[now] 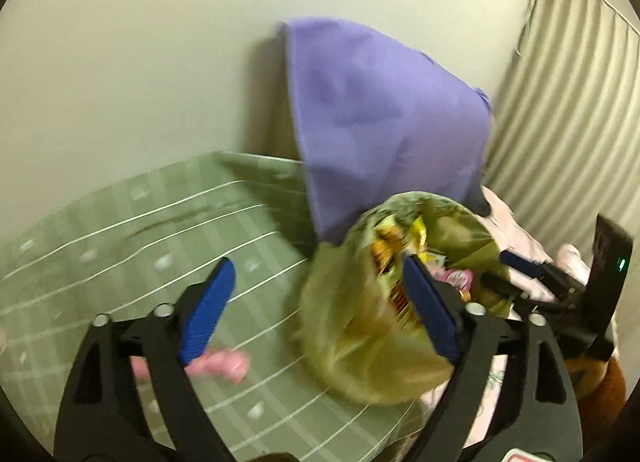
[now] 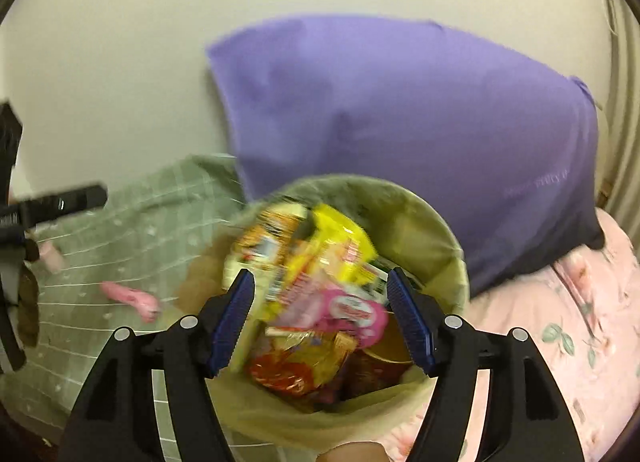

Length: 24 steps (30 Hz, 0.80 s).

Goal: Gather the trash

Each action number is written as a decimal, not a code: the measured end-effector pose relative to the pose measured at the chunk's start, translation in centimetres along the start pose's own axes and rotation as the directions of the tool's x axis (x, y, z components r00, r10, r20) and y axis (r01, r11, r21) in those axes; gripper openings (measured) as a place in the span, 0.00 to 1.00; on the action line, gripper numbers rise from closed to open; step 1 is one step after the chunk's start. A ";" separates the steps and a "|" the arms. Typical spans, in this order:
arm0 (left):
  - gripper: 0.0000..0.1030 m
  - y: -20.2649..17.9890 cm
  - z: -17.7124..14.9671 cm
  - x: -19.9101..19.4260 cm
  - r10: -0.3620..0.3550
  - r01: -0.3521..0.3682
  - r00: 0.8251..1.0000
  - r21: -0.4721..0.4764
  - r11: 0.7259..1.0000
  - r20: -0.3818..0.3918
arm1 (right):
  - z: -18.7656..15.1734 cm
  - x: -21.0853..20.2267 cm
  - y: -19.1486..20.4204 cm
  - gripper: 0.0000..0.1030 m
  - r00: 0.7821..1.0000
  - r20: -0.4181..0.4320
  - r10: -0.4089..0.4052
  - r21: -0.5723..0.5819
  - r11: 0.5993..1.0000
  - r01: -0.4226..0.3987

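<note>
A bin lined with a yellow-green bag (image 2: 436, 229) stands on the bed, full of colourful wrappers (image 2: 320, 282). It also shows in the left wrist view (image 1: 352, 326). My right gripper (image 2: 320, 294) is open and empty, hovering over the bin's mouth. My left gripper (image 1: 316, 282) is open and empty, above the green sheet just left of the bin. A pink wrapper (image 1: 218, 364) lies on the sheet under the left gripper; it also shows in the right wrist view (image 2: 132, 298). The right gripper (image 1: 524, 270) shows past the bin in the left wrist view.
A purple pillow (image 2: 400, 113) leans on the wall behind the bin. The green checked sheet (image 1: 120, 229) covers the left of the bed; a pink floral blanket (image 2: 560, 322) lies at the right. A curtain (image 1: 568, 101) hangs at the right.
</note>
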State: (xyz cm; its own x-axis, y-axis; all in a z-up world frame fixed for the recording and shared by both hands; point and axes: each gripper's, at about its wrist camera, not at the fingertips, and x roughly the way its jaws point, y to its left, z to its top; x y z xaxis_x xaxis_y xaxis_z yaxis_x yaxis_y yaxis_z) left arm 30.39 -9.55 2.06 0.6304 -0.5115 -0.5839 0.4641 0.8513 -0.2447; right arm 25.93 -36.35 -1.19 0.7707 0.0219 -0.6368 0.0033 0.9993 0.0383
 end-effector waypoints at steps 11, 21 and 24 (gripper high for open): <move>0.88 0.0 -11.1 -13.7 0.370 -0.365 0.926 -0.067 0.928 0.077 | -3.2 -7.6 9.4 0.63 0.982 0.007 0.190 -0.145 0.972 -0.187; 0.88 -2.0 -16.6 -21.1 0.530 -0.514 0.841 -0.144 0.845 0.109 | -7.7 -12.4 13.9 0.63 0.969 0.021 0.247 -0.163 0.957 -0.241; 0.88 -2.8 -17.0 -22.2 0.549 -0.532 0.827 -0.142 0.834 0.121 | -8.6 -13.7 14.5 0.63 0.966 0.034 0.255 -0.152 0.957 -0.247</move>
State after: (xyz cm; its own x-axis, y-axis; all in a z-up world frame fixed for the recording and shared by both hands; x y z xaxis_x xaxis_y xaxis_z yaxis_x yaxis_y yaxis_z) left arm 4.51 1.39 2.60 0.8517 0.0296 -0.5233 -0.0367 0.9993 -0.0031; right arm 9.91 -21.89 1.46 0.7673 0.2751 -0.5792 -0.2842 0.9556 0.0775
